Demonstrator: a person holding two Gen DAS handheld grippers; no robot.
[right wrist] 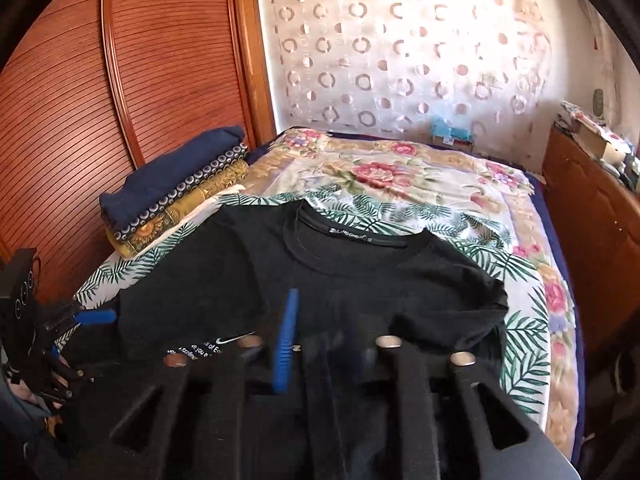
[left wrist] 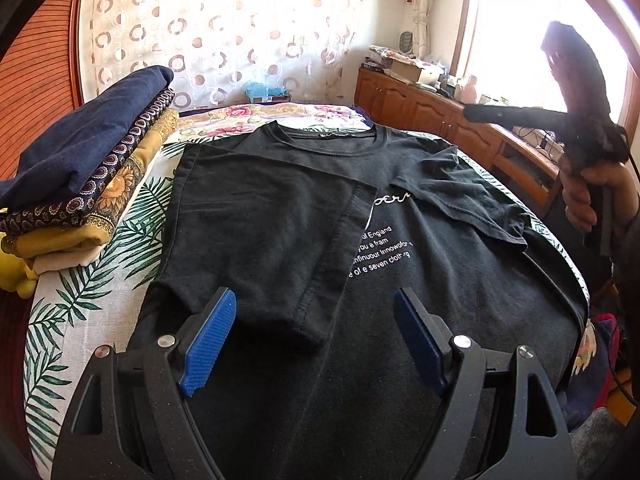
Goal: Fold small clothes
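Black T-shirt [left wrist: 400, 280] flat beneath the spread left claw [left wrist: 316, 340].

T-shirt [left wrist: 420, 280] flat on the bed [left wrist: 80, 312], collar toward 12 o'clock. Stack of folded clothes [left wrist: 84, 168] at 10 o'clock. Cabinet [left wrist: 424, 104] at 2 o'clock, beside the bed. Curtain [left wrist: 224, 32] behind, 12 o'clock.
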